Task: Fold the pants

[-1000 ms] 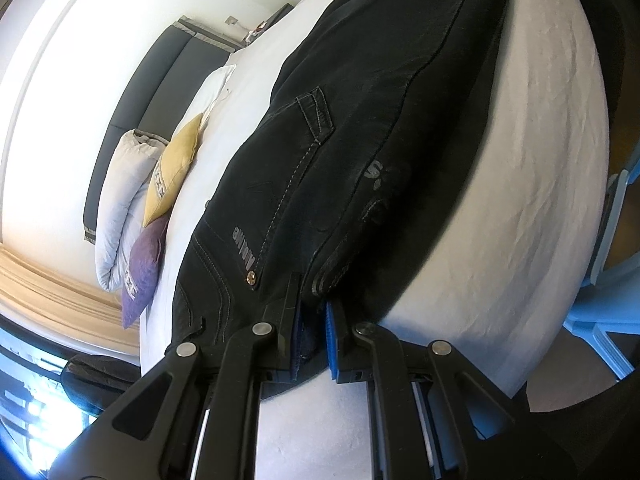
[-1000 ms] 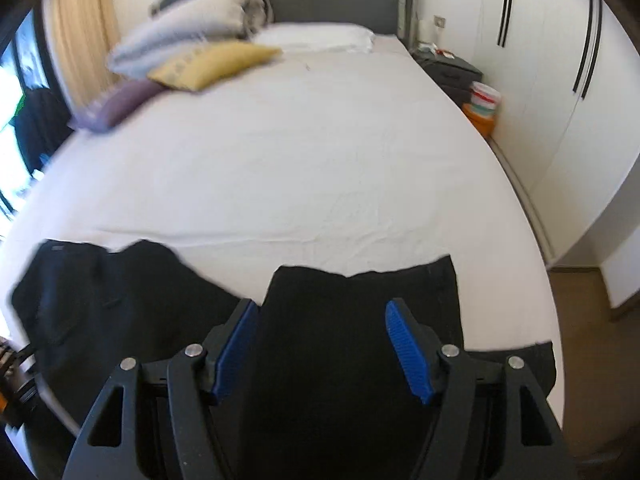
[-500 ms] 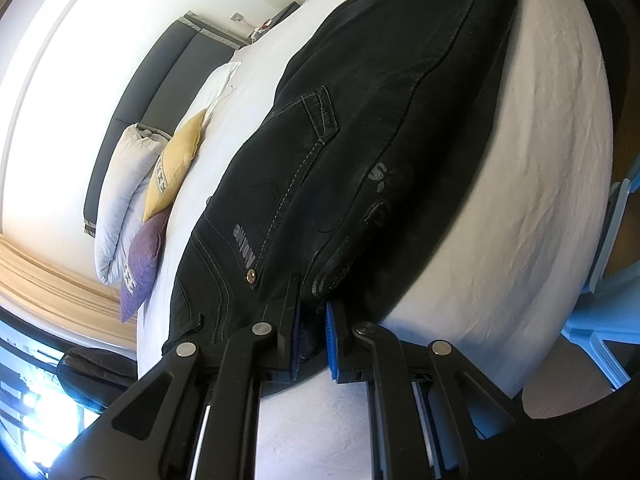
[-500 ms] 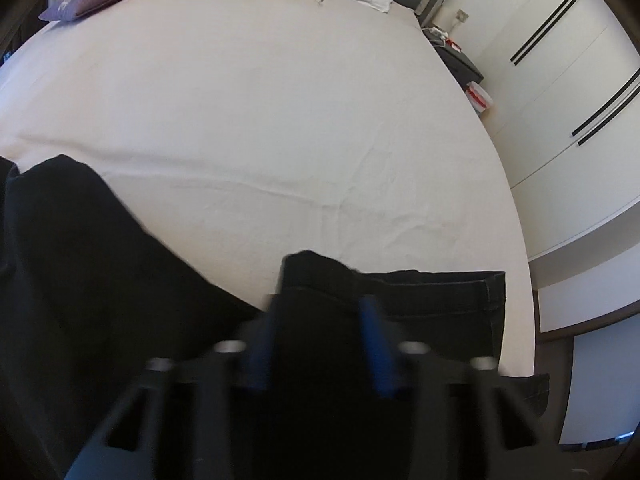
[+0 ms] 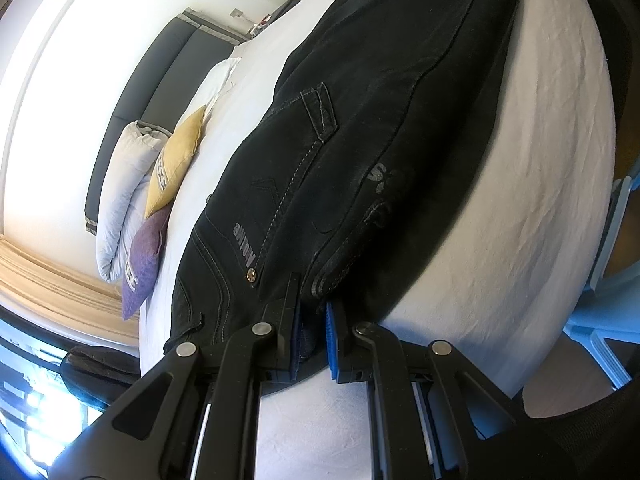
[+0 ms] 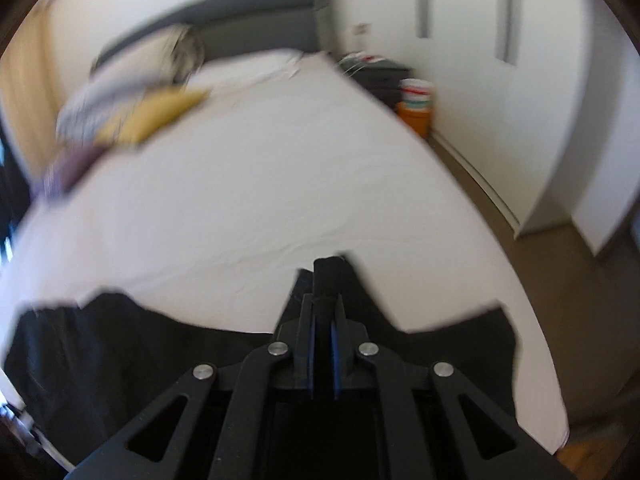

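Note:
Black jeans [image 5: 360, 152] lie stretched along the white bed [image 5: 540, 208], waistband toward the left wrist camera. My left gripper [image 5: 314, 320] is shut on the waistband edge near the brass rivet. In the right wrist view the jeans [image 6: 120, 344] spread across the near edge of the bed [image 6: 260, 208]. My right gripper [image 6: 324, 320] is shut on a pinched-up ridge of the black fabric, which sticks out past the blue pads and is lifted off the sheet. That view is blurred by motion.
Grey, yellow [image 5: 176, 168] and purple pillows lean against the dark headboard [image 6: 256, 12]. A dark nightstand and an orange and white bucket [image 6: 416, 104] stand right of the bed. A white wardrobe lines the right wall. A light blue chair [image 5: 616, 280] is near the foot.
My right gripper went from open over the pant leg to shut on the fabric and has lifted it. My left gripper kept its hold on the waistband and hardly moved.

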Motion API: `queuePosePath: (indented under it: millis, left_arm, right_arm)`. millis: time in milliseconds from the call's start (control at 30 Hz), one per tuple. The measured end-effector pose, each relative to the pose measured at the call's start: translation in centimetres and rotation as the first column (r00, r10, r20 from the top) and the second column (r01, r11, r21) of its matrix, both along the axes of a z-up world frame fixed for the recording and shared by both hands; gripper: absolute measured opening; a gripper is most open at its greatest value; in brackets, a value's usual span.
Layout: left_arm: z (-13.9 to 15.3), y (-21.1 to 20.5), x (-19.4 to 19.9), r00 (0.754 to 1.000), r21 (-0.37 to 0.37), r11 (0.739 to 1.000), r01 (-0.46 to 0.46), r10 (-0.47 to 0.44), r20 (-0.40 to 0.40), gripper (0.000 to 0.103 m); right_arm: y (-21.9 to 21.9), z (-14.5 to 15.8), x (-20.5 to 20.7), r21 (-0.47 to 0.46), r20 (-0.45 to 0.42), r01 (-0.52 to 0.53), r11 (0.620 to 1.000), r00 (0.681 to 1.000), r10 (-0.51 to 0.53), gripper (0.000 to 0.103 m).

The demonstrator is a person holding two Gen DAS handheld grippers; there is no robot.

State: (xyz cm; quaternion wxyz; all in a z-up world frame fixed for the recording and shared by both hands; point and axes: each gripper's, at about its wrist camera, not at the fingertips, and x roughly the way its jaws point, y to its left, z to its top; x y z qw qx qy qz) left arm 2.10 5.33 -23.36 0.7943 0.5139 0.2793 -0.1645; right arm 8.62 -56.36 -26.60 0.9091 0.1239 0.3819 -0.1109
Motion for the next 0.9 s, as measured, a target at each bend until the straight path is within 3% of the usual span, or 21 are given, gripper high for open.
queuePosePath:
  millis: [100,167,367,400,433,500,633,700,767,833,900]
  left_arm:
    - [-0.1,-0.2,-0.1,1.0,0.009,1.0,-0.007,0.007,0.002,0.009]
    - [-0.2,-0.4,-0.2,1.0,0.022,1.0,-0.011,0.011,0.007,0.009]
    - [-0.5,-1.1,0.1,0.999,0.048,0.998,-0.044,0.044,0.008,0.009]
    - [-0.5,-1.2,0.2,0.999,0.051,0.997,-0.051,0.05,0.006,0.009]
    - [-0.5,-1.3,0.3,0.998,0.054,0.997,-0.057,0.057,0.002,0.009]
    - [-0.4,-1.5,0.4,0.998,0.061,0.996,-0.068,0.068,-0.006,0.009]
    - [-0.4,-1.8,0.7,0.996,0.068,0.994,-0.087,0.088,-0.016,0.01]
    - [-0.4,-1.8,0.9,0.995,0.07,0.993,-0.099,0.1,-0.016,0.01]
    - [-0.4,-2.2,1.0,0.994,0.072,0.991,-0.108,0.11,-0.013,0.01]
    - [-0.5,-2.4,1.1,0.993,0.077,0.99,-0.118,0.119,-0.01,0.01]
    - [-0.4,-2.5,1.1,0.992,0.077,0.989,-0.125,0.126,-0.009,0.01]
  right_arm:
    - [-4.7,-0.5,-5.5,0.12,0.078,0.137,0.983,0.986,-0.147,0.007]
    - [-7.3,-1.8,-8.8,0.198,0.082,0.224,0.954,0.966,-0.244,0.007]
    - [-10.7,-8.8,-14.5,0.422,-0.048,0.379,0.824,0.917,-0.397,0.007]
    - [-10.9,-9.8,-15.3,0.476,-0.054,0.392,0.787,0.907,-0.419,0.007]
    - [-11.0,-10.0,-15.4,0.494,-0.05,0.393,0.776,0.903,-0.426,0.007]
    - [-10.7,-9.2,-15.8,0.48,-0.033,0.384,0.789,0.906,-0.422,0.007]
    - [-8.9,-4.8,-17.2,0.364,0.086,0.309,0.879,0.928,-0.362,0.007]
    - [-9.0,-4.0,-17.6,0.329,0.108,0.294,0.897,0.932,-0.345,0.007]
    - [-10.0,-6.0,-17.6,0.355,0.03,0.332,0.874,0.93,-0.365,0.007]
    - [-11.0,-8.7,-17.2,0.415,-0.055,0.383,0.825,0.916,-0.398,0.007]
    - [-11.0,-9.6,-17.6,0.441,-0.043,0.388,0.809,0.91,-0.413,0.005]
